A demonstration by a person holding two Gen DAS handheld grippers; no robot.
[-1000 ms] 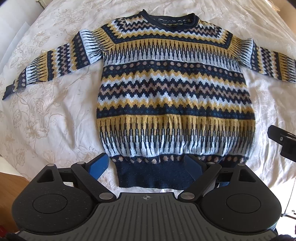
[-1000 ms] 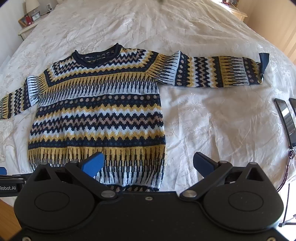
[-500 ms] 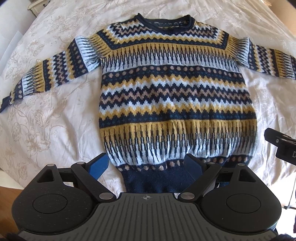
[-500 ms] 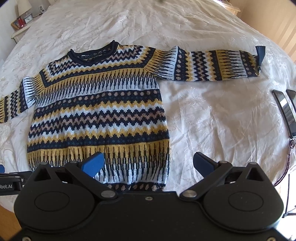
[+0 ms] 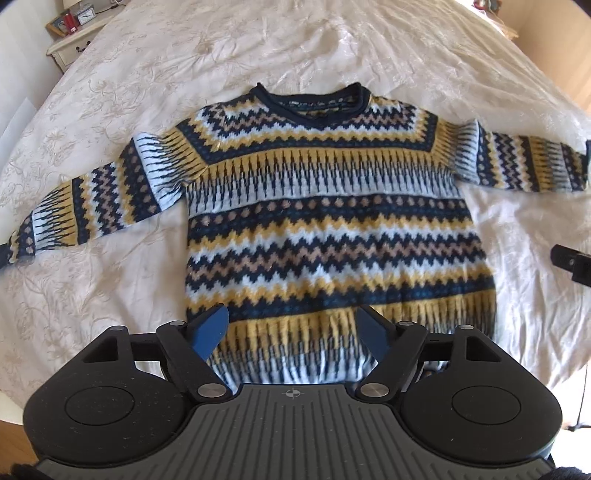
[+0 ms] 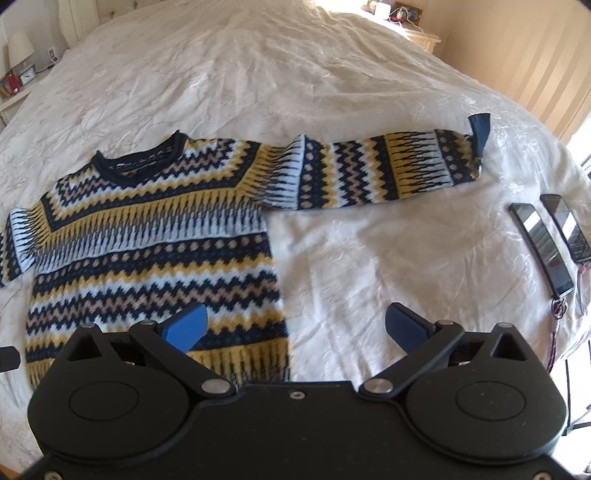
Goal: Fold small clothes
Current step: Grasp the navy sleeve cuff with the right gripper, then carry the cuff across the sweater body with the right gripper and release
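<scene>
The sweater (image 5: 325,221) lies flat and face up on the bed (image 5: 258,44); it is knitted in horizontal bands of navy, mustard yellow, pale blue and tan, with zigzag rows, dotted rows and spiked vertical stripes; the collar (image 5: 310,101) is a rolled navy band. The body's long axis runs from my side toward the far end of the bed, collar away from me, hem nearest me and partly hidden behind my left tongs (image 5: 293,328). Both sleeves are spread sideways across that axis; the left sleeve (image 5: 92,199) slopes outward and toward me; the right sleeve (image 6: 373,171) extends almost straight out, and its navy cuff (image 6: 478,129) is turned up at the end.

My left tongs are spread wide, holding nothing; the blue pads (image 5: 211,326) hang over the lower body of the sweater. My right tongs (image 6: 293,328) are also spread wide and hold nothing; one pad sits over the sweater's lower right side, the other over bare bedspread.

The bedspread is cream with a faint floral pattern and many creases. Two phones (image 6: 541,251) lie side by side on the bed, near its right edge and well apart from the right sleeve; a dark red cord (image 6: 557,317) trails from them. A nightstand (image 5: 74,40) with a small clock (image 5: 85,15) stands beyond the bed's far left corner.
</scene>
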